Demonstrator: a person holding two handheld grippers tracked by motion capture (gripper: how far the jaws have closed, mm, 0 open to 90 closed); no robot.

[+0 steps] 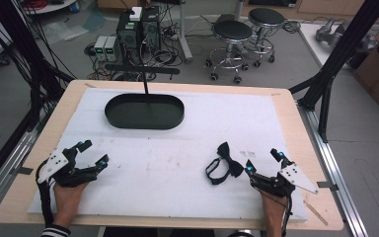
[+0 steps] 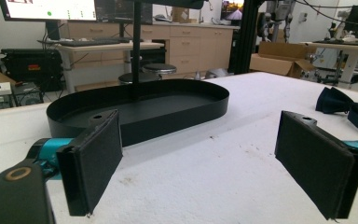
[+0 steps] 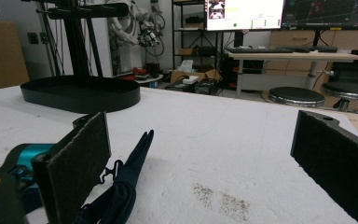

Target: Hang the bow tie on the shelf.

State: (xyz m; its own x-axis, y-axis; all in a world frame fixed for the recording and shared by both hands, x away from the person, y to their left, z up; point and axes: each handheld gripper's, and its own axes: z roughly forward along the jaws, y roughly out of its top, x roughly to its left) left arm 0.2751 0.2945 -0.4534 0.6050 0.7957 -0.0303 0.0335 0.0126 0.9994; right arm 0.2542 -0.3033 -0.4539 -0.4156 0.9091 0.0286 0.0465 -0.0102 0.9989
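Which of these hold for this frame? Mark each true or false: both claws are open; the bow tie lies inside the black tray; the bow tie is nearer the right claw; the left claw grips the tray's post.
1. Both the left claw and the right claw are open. True.
2. The bow tie lies inside the black tray. False: it lies on the white mat, apart from the tray.
3. The bow tie is nearer the right claw. True.
4. The left claw grips the tray's post. False: it holds nothing.

The tray (image 1: 144, 111) sits far-centre on the mat (image 1: 177, 168); the bow tie (image 1: 224, 164) lies near-right.
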